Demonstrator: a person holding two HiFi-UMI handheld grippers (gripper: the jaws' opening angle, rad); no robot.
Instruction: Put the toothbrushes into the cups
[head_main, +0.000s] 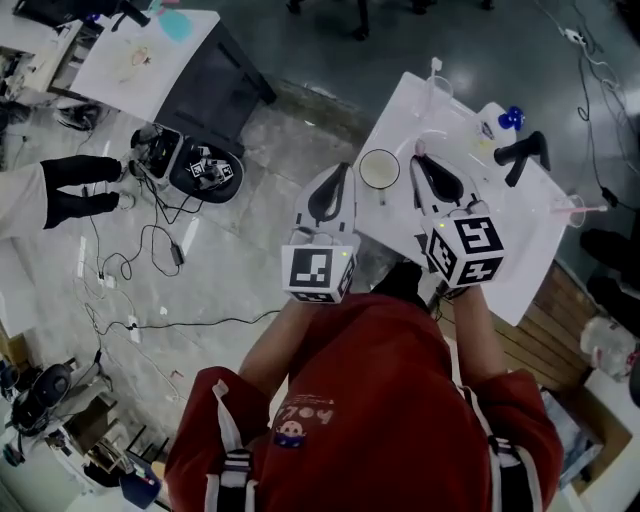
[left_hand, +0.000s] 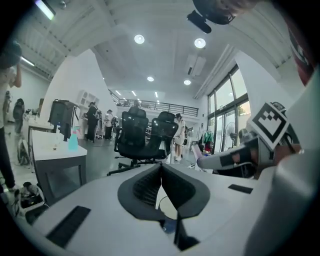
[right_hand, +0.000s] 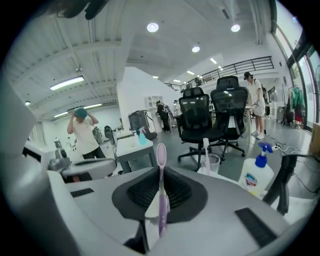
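Toothbrush of pale purple plastic (right_hand: 161, 150): pinched upright in the right claw (right_hand: 160, 172). The bristle head stands above the claw tips, and the handle runs down between the ribbed black pads (right_hand: 145, 190). Seen from above, the right claw (head_main: 419, 160) is held over the white rectangular table (head_main: 530, 270).

Left claw (left_hand: 161, 169): pressed together, with nothing between its pads. From above, the left claw (head_main: 342, 172) is near the table's left edge.

Round cup with a cream-coloured inside (head_main: 380, 170): on the table between the two claws, at 3 o'clock from the left claw tips and 9 o'clock from the right claw tips.

Clear plastic cup (head_main: 440, 92): at the table's far edge, at about 12 o'clock from the right claw. It holds a white toothbrush (head_main: 436, 68). The right gripper view shows this cup (right_hand: 212, 162) just beyond the held brush.

Second clear cup (head_main: 570, 210): at the table's right edge, at about 3 o'clock from the right claw. It carries a pink toothbrush (head_main: 592, 209).

White bottle with a blue pump (head_main: 510, 118): at the far right of the table, well apart from both claws.
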